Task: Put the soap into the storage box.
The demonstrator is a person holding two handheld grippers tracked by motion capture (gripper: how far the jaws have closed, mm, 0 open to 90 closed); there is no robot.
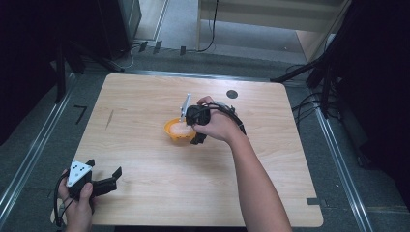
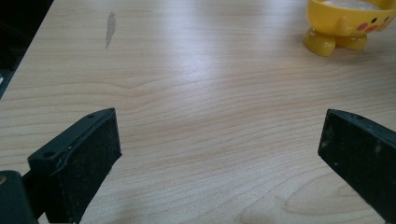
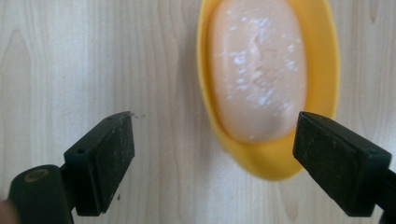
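Table [image 1: 145, 145], L to R: your left gripper [image 1: 104, 176] rests at the near-left edge, jaws wide, nothing btwn them. At centre the yellow soap dish [image 1: 175, 133] holds a pale peach soap bar [image 3: 257, 70]. Your right gripper [image 3: 212, 163] hovers over the dish w/ jaws apart and empty, pads apparently clear of the rim; contact hard to judge.
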